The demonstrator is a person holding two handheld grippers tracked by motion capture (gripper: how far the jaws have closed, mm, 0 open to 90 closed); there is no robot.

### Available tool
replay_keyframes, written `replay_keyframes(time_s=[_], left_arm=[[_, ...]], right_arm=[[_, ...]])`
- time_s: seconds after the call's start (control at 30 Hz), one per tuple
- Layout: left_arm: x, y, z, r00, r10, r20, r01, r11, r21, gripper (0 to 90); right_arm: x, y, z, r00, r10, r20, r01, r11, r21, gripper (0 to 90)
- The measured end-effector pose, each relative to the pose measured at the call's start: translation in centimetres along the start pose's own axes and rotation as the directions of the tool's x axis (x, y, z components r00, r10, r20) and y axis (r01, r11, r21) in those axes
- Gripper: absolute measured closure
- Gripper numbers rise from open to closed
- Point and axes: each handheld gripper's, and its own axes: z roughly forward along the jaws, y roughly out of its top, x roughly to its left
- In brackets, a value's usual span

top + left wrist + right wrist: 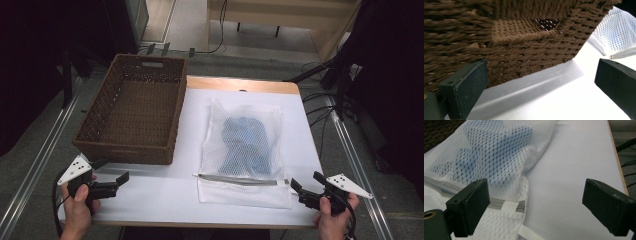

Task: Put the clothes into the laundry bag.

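**Both tools poised at the near edge, nothing gripped**

Near left, the left tool (pixel 111 183) hovers with jaws wide, empty, just before the wicker basket (pixel 131 145). Near right, the right tool (pixel 306 189) is likewise spread and empty beside the zipper (pixel 240 179) end of the white mesh bag (pixel 243 195), which lies flat mid-worktop (pixel 155 200) holding a blue garment (pixel 244 142). Probably a start: next, grip the bag's near edge.

This is looking like a lab or recording room. A white-topped wooden table (pixel 250 200) is standing on grey carpet between metal floor rails (pixel 35 165), with black cables (pixel 320 107) trailing at three o'clock and dark drapes (pixel 30 45) hanging at ten.
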Motion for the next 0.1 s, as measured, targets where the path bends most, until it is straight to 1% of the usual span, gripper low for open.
replay_keyframes(time_s=[0.03,0.1], left_arm=[[-0.08,-0.02,0.11,1.0000,0.001,0.003,-0.001,1.0000,0.003,0.0],[-0.26,-0.07,0.44,0.9999,0.005,0.009,-0.005,0.9996,0.026,0.0]], right_arm=[[0.13,0.05,0.03,1.0000,-0.002,-0.001,0.002,1.000,0.000,7.8],[0.40,0.15,0.11,1.0000,0.000,-0.008,0.000,1.000,-0.003,7.8]])
